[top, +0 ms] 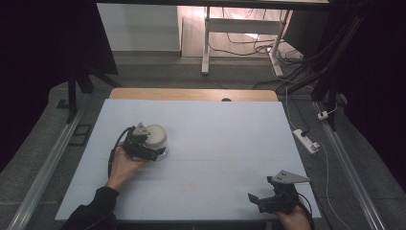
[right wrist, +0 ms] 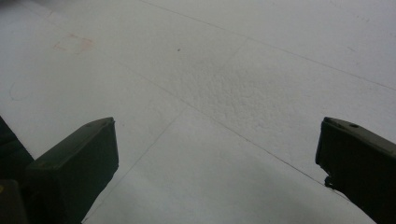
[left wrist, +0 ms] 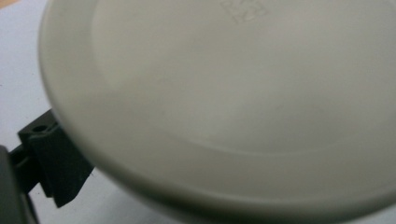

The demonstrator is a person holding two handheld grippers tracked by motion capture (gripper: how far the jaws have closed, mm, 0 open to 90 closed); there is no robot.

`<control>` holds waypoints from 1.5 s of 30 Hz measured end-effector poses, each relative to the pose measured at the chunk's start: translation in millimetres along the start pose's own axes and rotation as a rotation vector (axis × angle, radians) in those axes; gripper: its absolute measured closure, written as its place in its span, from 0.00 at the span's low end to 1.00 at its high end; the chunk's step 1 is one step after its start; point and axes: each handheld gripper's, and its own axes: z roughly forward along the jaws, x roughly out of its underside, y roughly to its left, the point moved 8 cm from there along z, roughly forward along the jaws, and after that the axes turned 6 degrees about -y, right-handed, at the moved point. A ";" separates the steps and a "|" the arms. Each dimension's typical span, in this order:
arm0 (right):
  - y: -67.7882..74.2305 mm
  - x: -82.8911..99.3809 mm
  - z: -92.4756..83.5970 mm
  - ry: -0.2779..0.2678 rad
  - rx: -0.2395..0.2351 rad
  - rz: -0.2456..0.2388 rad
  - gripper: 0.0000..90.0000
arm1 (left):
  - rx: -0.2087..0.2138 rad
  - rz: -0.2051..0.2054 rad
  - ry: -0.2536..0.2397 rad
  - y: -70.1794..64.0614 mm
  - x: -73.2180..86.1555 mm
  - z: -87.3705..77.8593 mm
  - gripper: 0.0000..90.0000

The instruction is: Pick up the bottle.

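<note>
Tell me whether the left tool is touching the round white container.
Cannot tell. In the left gripper view, the container overlaps one jaw of the left tool, hiding any contact; the high view is too small.

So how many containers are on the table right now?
1: a white round container at the table's left side, at the left gripper. The right gripper, jaws apart, sits near the front right corner.

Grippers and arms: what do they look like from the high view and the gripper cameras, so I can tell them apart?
Both are black two-jaw tools. The left gripper carries a small grey three-cornered plate and a black looping cable; its arm wears a dark sleeve. The right gripper has a larger grey plate. Its blocky matte-black fingertips show up close.
</note>
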 end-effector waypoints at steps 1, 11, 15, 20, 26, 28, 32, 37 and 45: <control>0.1 0.0 0.0 0.000 0.000 -0.001 0.00 | -0.001 0.011 -0.004 -0.9 -0.6 -0.3 0.04; 0.2 0.1 0.1 0.001 0.000 -0.002 0.00 | 0.027 -0.011 -0.012 -0.5 -2.1 -2.2 0.08; 0.2 0.1 0.0 0.002 -0.001 -0.004 0.00 | 0.030 -0.012 -0.008 -0.4 -2.1 -2.5 0.08; 0.3 0.1 0.0 0.002 -0.001 -0.005 0.00 | 0.028 -0.012 -0.003 -0.6 -2.4 -2.7 0.08; 0.3 0.1 -0.1 0.002 -0.002 -0.005 0.00 | 0.025 -0.017 0.005 -1.0 -3.4 -3.1 0.08; 0.3 0.0 -0.1 0.002 -0.002 -0.005 0.00 | 0.025 -0.013 0.006 -1.8 -4.7 -3.8 0.08; 0.3 0.0 -0.2 0.002 -0.002 -0.005 0.00 | 0.023 0.005 0.006 -4.8 -8.9 -6.1 0.08; 0.2 0.0 -0.1 0.002 -0.001 -0.005 0.00 | 0.039 0.017 0.000 -9.8 -16.9 -8.6 0.08; 0.3 0.0 -0.2 0.001 -0.002 -0.004 0.00 | 0.063 0.046 -0.006 -19.0 -31.7 -11.6 0.08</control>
